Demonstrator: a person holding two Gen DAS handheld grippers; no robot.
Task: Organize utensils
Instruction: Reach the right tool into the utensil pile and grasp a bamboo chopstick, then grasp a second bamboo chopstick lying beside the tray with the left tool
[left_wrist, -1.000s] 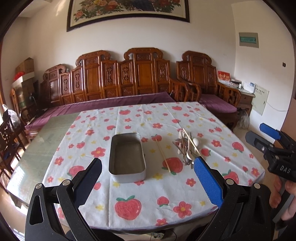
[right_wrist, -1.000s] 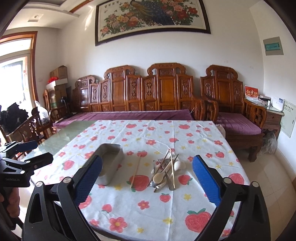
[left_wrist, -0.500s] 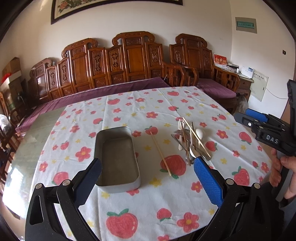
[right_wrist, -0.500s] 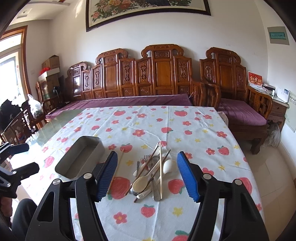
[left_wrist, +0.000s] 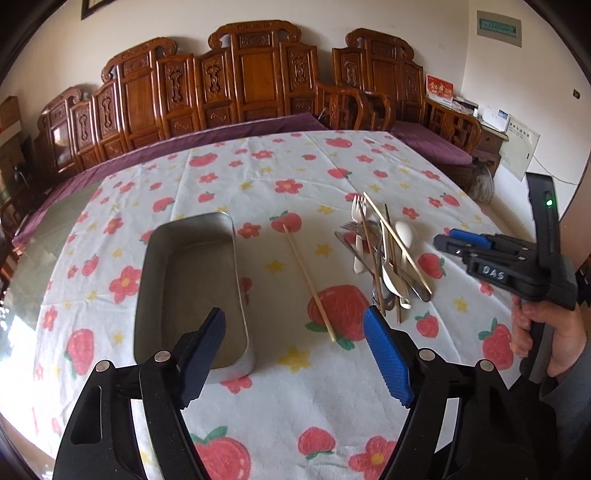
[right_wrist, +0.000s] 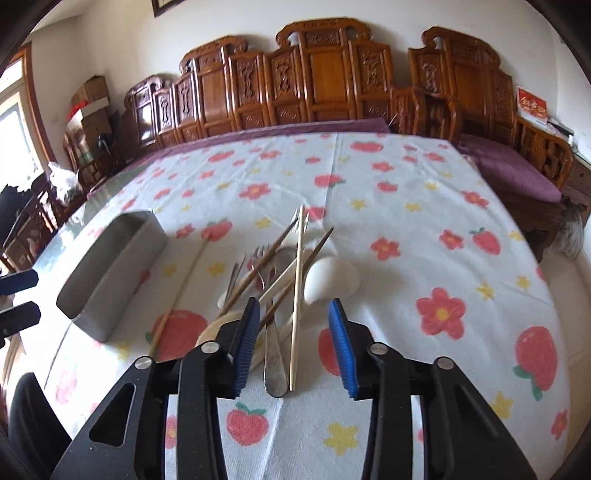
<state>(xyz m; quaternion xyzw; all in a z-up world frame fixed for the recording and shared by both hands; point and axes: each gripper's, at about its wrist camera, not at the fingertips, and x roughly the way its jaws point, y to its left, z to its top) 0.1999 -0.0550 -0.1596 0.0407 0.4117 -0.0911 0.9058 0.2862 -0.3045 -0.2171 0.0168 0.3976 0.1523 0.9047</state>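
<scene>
Utensils lie heaped ahead of your right gripper, its jaws spread with the handle ends of a metal spoon and a pale chopstick between the blue pads. Their long axes run away from you, fork tines pointing to the far side. A white spoon sits just beyond the right pad. "DAS" is handwritten on your right gripper, seen from the left camera. Your left gripper, jaws spread wide, hovers with the tin ahead of its left pad and a lone chopstick lying lengthwise ahead of its gap, on the tablecloth.
</scene>
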